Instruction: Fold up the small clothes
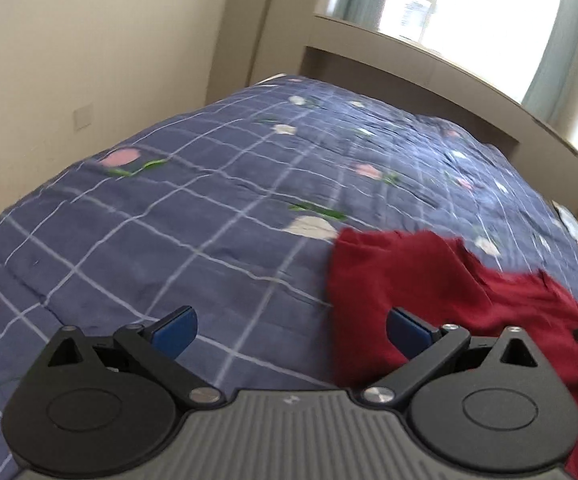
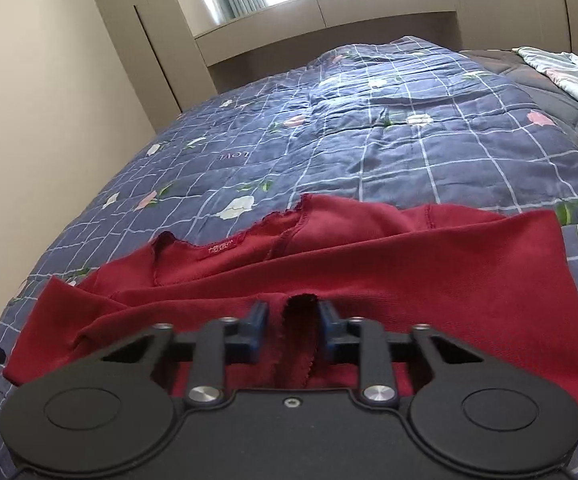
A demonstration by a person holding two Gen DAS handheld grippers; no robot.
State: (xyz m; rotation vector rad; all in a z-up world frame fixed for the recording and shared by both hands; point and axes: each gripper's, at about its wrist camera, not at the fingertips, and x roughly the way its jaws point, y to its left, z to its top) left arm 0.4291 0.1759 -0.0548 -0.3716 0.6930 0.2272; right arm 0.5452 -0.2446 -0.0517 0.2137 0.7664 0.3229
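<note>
- Two grippers over a blue checked quilt (image 2: 429, 152).
- Right gripper (image 2: 293, 316), lower centre, pinches a fold of the red garment (image 2: 369, 264).
- Left gripper (image 1: 291, 330) spread wide, empty, garment at lower right.

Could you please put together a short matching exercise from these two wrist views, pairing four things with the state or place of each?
Things
1. left gripper with blue finger pads
2. right gripper with blue finger pads
3. dark red knit garment
4. pale blue floral cloth

States or places
A. lies crumpled at the far right edge of the bed
B. jaws closed on a fold of fabric
C. jaws wide apart, nothing between them
D. spread on the blue checked floral quilt, label showing at the neckline

Pairs: 1-C, 2-B, 3-D, 4-A
</note>
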